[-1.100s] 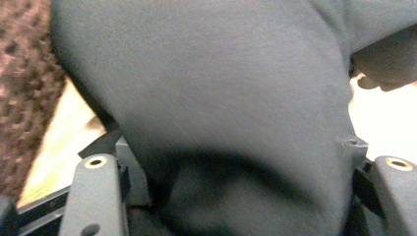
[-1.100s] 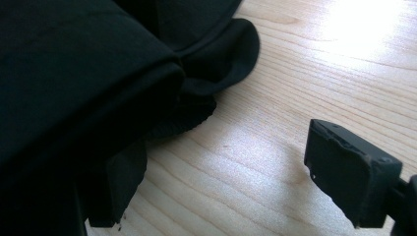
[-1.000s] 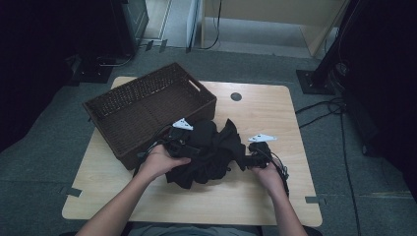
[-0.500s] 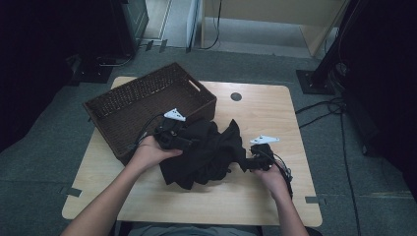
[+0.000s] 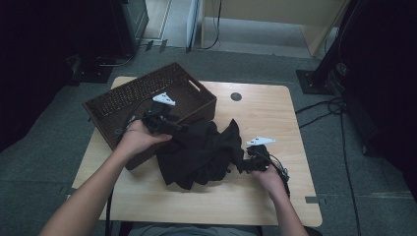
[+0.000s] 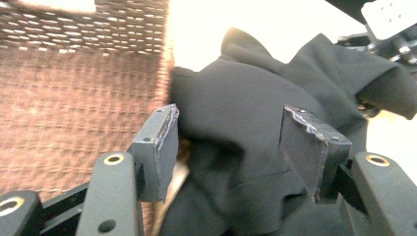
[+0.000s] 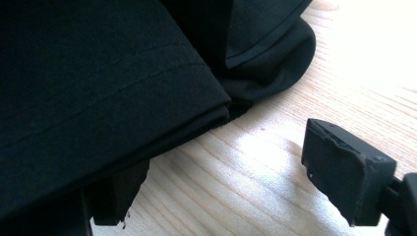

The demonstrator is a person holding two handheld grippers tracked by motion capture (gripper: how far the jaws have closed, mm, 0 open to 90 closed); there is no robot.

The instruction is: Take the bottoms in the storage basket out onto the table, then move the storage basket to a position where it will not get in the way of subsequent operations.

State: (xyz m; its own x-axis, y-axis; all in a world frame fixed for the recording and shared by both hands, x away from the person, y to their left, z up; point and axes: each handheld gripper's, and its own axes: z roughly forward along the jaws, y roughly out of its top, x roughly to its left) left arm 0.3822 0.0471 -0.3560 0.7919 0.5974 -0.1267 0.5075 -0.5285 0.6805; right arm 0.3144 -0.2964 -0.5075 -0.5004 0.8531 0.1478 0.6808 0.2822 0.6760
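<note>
Basket point(image 5: 147, 105), brown wicker, sits left of the black garment point(image 5: 201, 152), crumpled on the table point(image 5: 275, 113). Left gripper point(image 6: 228, 142), jaws just closing, straddles a fold. Right gripper point(image 7: 231, 196) spread; cloth drapes one jaw, wood grain between.

wicker basket point(image 5: 123, 101), wooden table point(image 5: 265, 110), possibly cables point(image 5: 319, 105)

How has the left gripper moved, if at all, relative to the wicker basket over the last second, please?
Yes. The left gripper has shifted left and away from the person, from beside the wicker basket to over its near right corner, drawing the black cloth along.
</note>
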